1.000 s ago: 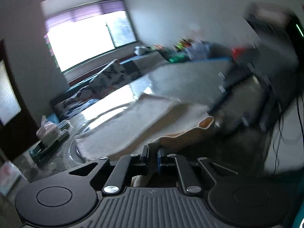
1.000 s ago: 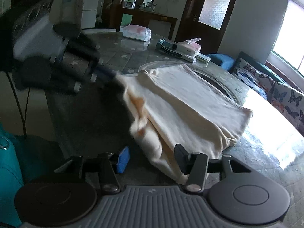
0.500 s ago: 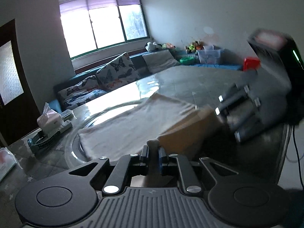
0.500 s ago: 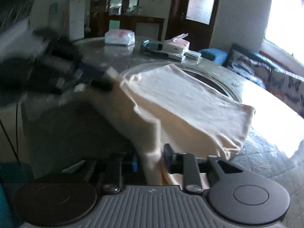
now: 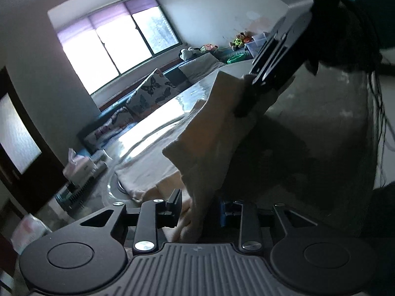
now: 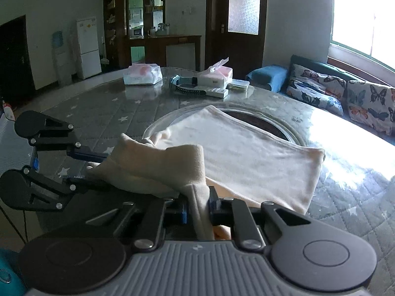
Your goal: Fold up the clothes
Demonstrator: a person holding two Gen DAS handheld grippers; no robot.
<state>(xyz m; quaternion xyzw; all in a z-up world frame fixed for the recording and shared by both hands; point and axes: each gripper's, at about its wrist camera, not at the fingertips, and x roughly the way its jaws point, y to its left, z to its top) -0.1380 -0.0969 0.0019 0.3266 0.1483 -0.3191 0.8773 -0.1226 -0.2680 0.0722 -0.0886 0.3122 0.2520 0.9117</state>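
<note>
A cream garment [image 6: 242,157] lies on the grey table [image 6: 111,113], its near edge lifted. My right gripper [image 6: 197,209] is shut on a fold of that edge, low in the right wrist view. My left gripper [image 5: 200,209] has cloth [image 5: 209,148] between its fingers, which stand apart with a gap on each side. In the right wrist view the left gripper [image 6: 98,170] shows at the left, with its fingers on either side of the other lifted corner. In the left wrist view the right gripper [image 5: 249,103] shows above, pinching the raised cloth.
A tissue box [image 6: 216,74], a wrapped tissue pack [image 6: 143,74] and a tray of small items [image 6: 192,88] stand at the table's far side. A sofa with butterfly cushions [image 6: 345,93] runs under the window. A round inset ring [image 6: 271,123] lies under the garment.
My right gripper has closed on the garment's near edge and lifted it. My left gripper's fingers have parted. Both lifted corners have risen above the table.
</note>
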